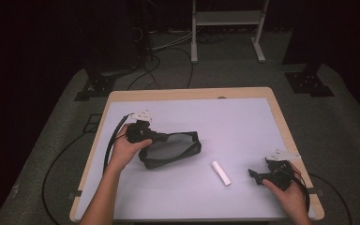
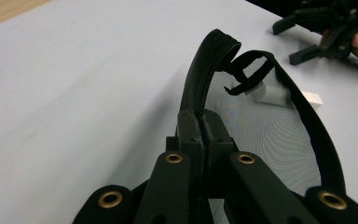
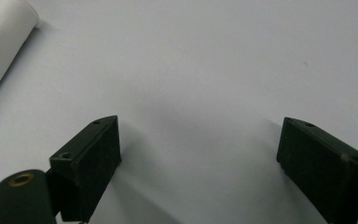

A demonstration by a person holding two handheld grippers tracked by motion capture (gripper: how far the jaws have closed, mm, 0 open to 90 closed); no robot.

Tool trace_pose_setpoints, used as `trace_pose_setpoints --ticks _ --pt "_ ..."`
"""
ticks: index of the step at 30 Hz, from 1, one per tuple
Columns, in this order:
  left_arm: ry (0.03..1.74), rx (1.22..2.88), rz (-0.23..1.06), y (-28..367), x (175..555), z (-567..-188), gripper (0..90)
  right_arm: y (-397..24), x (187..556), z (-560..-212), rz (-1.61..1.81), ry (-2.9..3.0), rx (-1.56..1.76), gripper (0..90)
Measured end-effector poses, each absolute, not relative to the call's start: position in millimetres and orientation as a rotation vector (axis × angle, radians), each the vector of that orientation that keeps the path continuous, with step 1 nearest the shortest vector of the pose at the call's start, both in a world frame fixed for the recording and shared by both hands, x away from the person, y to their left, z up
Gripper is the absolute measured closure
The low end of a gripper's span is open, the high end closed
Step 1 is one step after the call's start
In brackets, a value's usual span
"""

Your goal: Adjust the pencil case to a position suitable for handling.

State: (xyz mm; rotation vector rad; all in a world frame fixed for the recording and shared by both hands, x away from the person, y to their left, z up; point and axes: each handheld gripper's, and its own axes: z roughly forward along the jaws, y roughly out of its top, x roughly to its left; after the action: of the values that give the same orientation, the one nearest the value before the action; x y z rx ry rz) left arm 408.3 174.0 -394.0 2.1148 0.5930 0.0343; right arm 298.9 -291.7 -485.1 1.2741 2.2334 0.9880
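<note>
Left gripper (image 1: 161,137) is held in the left hand (image 1: 127,149), jaws closed tight on the zipper edge of the pouch (image 1: 171,150). In the left gripper view the gripper (image 2: 204,128) is seen with the two fingertips (image 2: 189,127) pressed together, the zipper rim of the pouch (image 2: 261,135) pinched between them. The rim is lifted and arches up and away from the tips; the mesh side hangs just right of them. A small strap loop (image 2: 247,74) is seen at the far end of the rim, beyond the tips.

Pouch body is laid on the mat (image 1: 243,122), black, with mesh panel, extending from the left tips toward table centre.

White tube (image 1: 221,173) is laid flat on the mat, between the two grippers, apart from the pouch and nearer the right tips. Through the mesh, part of the tube (image 2: 272,93) is visible past the left tips, its end (image 2: 312,98) poking out beyond the pouch edge.

Right gripper (image 1: 255,176) is held in the right hand (image 1: 288,194), low over the mat, jaws spread wide, nothing between them. In the right gripper view the gripper (image 3: 200,149) shows only bare mat (image 3: 205,70) between the fingers (image 3: 93,158); the tube (image 3: 2,42) is seen ahead and left of the left finger, not touched.

In the left gripper view the right gripper (image 2: 324,32) is seen far off, past the pouch, jaws apart.
</note>
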Motion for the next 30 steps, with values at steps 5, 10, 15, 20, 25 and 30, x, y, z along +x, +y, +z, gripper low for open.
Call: trace_pose_setpoints --ticks 5,10,15,20,25,30 --pt "0.567 2.128 0.015 170.6 396.1 -396.1 88.5 -291.8 299.0 -484.9 0.987 2.235 1.275 12.5" --pt "0.548 2.122 -0.005 167.6 389.4 -396.6 88.6 -292.0 299.0 -484.8 0.989 2.235 1.278 12.5" --pt "0.518 2.127 -0.024 163.6 385.8 -397.4 88.5 -292.0 299.0 -484.8 0.989 2.236 1.278 12.5" --pt "0.491 2.143 -0.053 159.0 381.5 -400.5 88.5 -292.0 299.0 -484.8 0.989 2.236 1.278 12.5" --pt "0.465 2.162 -0.076 156.2 376.7 -402.4 88.5 -292.0 299.1 -484.8 0.990 2.236 1.278 12.5" --pt "0.446 2.172 -0.094 154.9 373.0 -404.1 88.5 -292.0 299.0 -484.8 0.989 2.236 1.278 12.5"
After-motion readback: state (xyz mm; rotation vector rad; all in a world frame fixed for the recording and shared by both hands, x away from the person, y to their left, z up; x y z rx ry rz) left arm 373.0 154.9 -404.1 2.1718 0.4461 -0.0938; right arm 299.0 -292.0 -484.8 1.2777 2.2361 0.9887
